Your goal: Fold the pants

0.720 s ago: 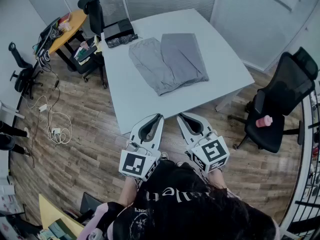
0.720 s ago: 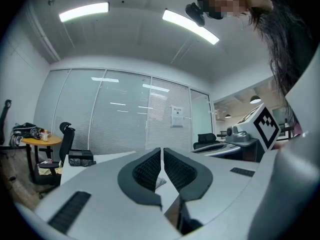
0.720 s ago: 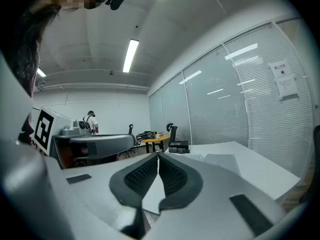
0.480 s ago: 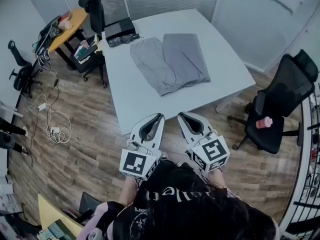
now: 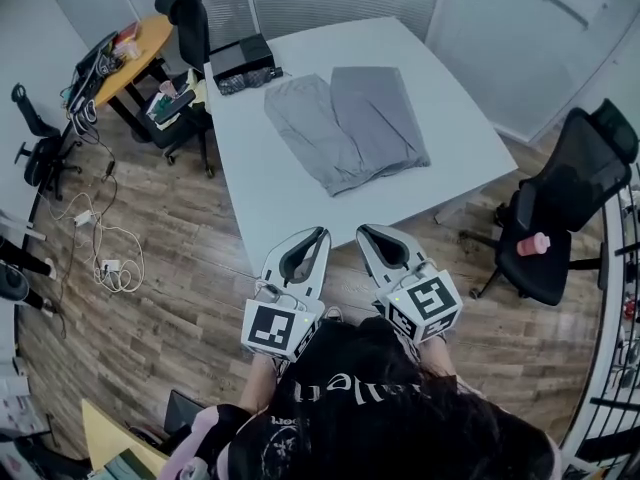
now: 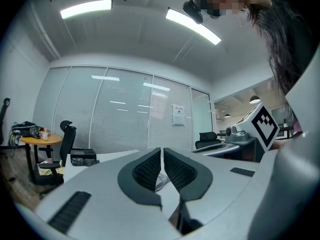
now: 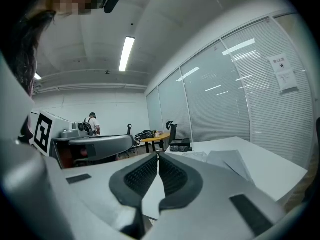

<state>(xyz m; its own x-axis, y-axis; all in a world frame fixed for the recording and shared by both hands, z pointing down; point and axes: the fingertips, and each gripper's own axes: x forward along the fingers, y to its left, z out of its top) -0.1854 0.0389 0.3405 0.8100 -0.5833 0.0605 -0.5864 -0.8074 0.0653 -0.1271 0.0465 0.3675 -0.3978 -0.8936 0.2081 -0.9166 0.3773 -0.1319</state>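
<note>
Grey pants point(image 5: 345, 126) lie spread flat on the white table point(image 5: 262, 193), legs side by side. In the right gripper view the pants point(image 7: 227, 160) show as a low grey sheet to the right of the jaws. My left gripper point(image 5: 322, 233) hangs short of the table's near edge, shut with nothing between its pads. Beside it, my right gripper point(image 5: 362, 231) is likewise shut and empty. Both are well short of the pants. In the left gripper view the left gripper point(image 6: 162, 150) points level across the table; in the right gripper view the right gripper point(image 7: 158, 156) tips slightly down.
A black box point(image 5: 238, 58) sits at the table's far left corner. A black office chair point(image 5: 560, 208) with a pink cup point(image 5: 538, 243) on its seat stands to the right. At far left are an orange round table point(image 5: 135, 53), another chair point(image 5: 190, 18) and cables point(image 5: 105, 243) on the wood floor.
The whole head view has shifted slightly, so the table and pants sit a little lower and further right. Both grippers keep their places, shut.
</note>
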